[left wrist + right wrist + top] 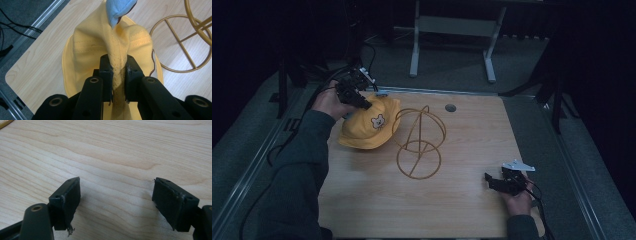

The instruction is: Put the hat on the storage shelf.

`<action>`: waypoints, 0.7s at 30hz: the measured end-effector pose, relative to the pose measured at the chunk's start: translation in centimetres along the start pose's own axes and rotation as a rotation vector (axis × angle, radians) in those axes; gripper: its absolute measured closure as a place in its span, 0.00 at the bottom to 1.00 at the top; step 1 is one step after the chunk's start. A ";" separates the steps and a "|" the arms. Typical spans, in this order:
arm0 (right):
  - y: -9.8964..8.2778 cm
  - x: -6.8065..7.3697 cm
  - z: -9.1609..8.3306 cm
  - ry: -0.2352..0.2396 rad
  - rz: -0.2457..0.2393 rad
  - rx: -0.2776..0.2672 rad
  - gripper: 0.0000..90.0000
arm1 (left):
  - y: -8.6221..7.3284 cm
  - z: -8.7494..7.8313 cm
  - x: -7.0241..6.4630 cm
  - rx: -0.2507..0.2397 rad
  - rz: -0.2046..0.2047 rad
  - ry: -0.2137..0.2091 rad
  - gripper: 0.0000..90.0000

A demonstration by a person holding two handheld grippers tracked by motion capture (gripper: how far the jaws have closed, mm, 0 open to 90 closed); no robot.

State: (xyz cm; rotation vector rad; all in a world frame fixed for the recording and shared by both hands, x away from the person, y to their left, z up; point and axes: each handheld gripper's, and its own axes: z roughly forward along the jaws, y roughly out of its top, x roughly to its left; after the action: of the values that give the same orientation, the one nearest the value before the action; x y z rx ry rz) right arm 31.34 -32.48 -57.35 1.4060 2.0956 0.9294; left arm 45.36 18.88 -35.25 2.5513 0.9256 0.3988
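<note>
Yellow hat pinched in left gripper; right gripper wide apart, nr table edge.

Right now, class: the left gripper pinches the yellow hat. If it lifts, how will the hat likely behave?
Probably floppy: the yellow hat bunches into a fold where the left gripper pinches it. It likely droops from that pinch rather than keeping its dome. It seems light, being soft cloth, and unlikely to slip, since the jaws close tight on the fold.
</note>
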 end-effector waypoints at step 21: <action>0.0 0.0 0.0 0.000 -0.002 -0.002 0.25 | -0.9 -1.9 -0.4 -0.031 0.033 -0.034 0.88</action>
State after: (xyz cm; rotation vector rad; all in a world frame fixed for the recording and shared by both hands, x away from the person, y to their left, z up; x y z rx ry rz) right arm 31.35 -32.49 -57.35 1.4026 2.0953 0.9297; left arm 43.82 19.81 -34.04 2.5407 0.8594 0.3751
